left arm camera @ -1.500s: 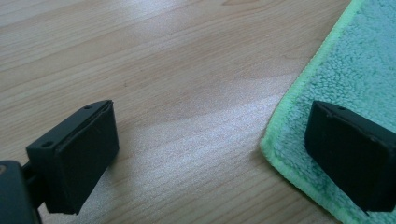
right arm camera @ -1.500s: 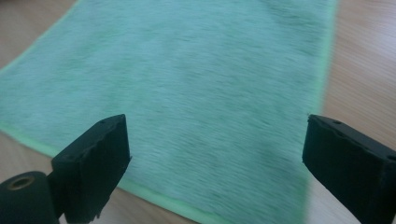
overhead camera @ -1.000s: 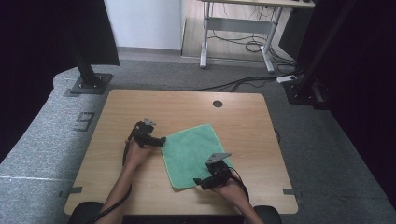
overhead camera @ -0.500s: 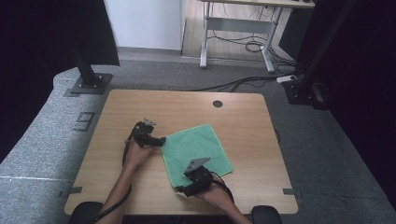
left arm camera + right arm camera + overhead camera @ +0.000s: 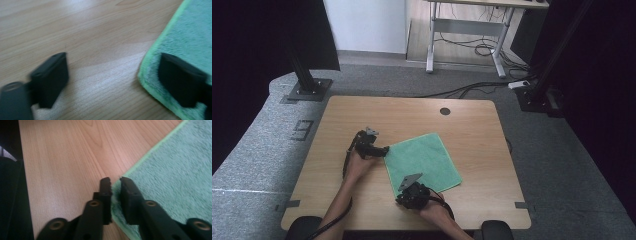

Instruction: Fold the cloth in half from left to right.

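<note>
Pinching the cloth's near edge

Our right gripper (image 5: 115, 182) had just closed on the near-left edge of the green square terry cloth (image 5: 424, 161) lying flat mid-table; farther off, our left gripper (image 5: 112, 80) straddled its far-left corner, jaws open though narrowing. Next, we judged, it must clamp before lifting.

The high view looks forward and down on the whole table (image 5: 362, 115). Both gripper views sit low and close over the wood, sharing the cloth's (image 5: 424, 160) edge at frame right.

cloth (image 5: 423, 162): flat on the table (image 5: 472, 130), near its middle
left gripper (image 5: 381, 150): at the cloth's left corner
right gripper (image 5: 404, 197): at the cloth's near edge
</note>
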The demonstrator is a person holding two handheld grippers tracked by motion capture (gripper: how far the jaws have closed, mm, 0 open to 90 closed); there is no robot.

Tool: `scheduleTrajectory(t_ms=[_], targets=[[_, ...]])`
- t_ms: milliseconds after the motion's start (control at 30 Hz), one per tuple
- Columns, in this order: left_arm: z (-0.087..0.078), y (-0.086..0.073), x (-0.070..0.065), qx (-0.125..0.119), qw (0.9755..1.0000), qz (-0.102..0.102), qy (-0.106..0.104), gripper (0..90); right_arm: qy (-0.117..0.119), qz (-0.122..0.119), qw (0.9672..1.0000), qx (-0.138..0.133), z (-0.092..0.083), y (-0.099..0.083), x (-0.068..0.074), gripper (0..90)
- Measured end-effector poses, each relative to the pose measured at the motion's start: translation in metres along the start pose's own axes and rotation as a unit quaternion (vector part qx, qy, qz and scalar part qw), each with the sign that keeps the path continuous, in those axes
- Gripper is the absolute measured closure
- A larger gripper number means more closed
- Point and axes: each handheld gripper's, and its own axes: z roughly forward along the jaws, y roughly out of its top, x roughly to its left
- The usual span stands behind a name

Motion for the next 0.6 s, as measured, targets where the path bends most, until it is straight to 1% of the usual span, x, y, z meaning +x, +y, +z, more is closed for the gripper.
scheduleTrajectory(t_ms=[33,67,100,167,200,233,267,300,333,367,400,433,533,600], targets=[[-0.0016,-0.0009,-0.0003,-0.009,1.0,0.003,-0.003,25.2,0.002,0.003,1.0,-0.001,-0.0005,-0.0009,-0.0011,83.7],[-0.0031,-0.0018,-0.0004,-0.016,0.9998,0.008,-0.011,25.2,0.002,0.003,1.0,-0.001,-0.0005,-0.0009,-0.0011,83.7],[-0.0042,-0.0027,-0.0014,-0.02,0.9995,0.016,-0.019,39.7,0.006,0.007,1.0,-0.001,-0.0011,-0.0021,-0.0029,84.3],[-0.0051,-0.0034,-0.0026,-0.023,0.9991,0.023,-0.028,46.6,0.008,0.009,0.9999,-0.002,-0.001,-0.0024,-0.0037,84.3],[-0.0051,-0.0034,-0.0026,-0.023,0.9991,0.023,-0.028,50.9,0.008,0.009,0.9999,-0.002,-0.001,-0.0024,-0.0037,84.3],[-0.0062,-0.0043,-0.0046,-0.025,0.9983,0.031,-0.041,58.5,0.009,0.008,0.9999,-0.002,-0.0008,-0.0022,-0.0038,84.3],[-0.0065,-0.0046,-0.0056,-0.026,0.9981,0.032,-0.045,62.2,0.008,0.008,0.9999,-0.001,-0.0007,-0.002,-0.0036,84.3],[-0.0067,-0.0048,-0.0063,-0.026,0.9978,0.031,-0.052,67.9,0.008,0.008,0.9999,-0.002,-0.0007,-0.0021,-0.0036,84.3],[-0.0067,-0.0048,-0.0063,-0.026,0.9978,0.031,-0.052,74.2,0.008,0.008,0.9999,-0.002,-0.0008,-0.0021,-0.0036,84.3],[-0.0067,-0.0051,-0.0076,-0.025,0.9971,0.026,-0.067,81.1,0.008,0.008,0.9999,-0.002,-0.0008,-0.0022,-0.0036,84.4],[-0.0067,-0.0052,-0.0081,-0.024,0.9969,0.024,-0.071,85.0,0.008,0.008,0.9999,-0.002,-0.0008,-0.0022,-0.0035,84.6],[-0.0067,-0.0053,-0.0086,-0.024,0.9969,0.023,-0.071,87.6,0.007,0.008,0.9999,-0.001,-0.0009,-0.0021,-0.0033,84.9],[-0.0068,-0.0055,-0.0083,-0.024,0.9969,0.019,-0.073,88.7,0.005,0.008,1.0,-0.001,-0.001,-0.0016,-0.0025,85.8],[-0.0072,-0.0059,-0.0065,-0.024,0.9967,0.009,-0.077,89.1,0.003,0.005,1.0,-0.002,-0.0017,-0.0003,-0.0011,86.6]])
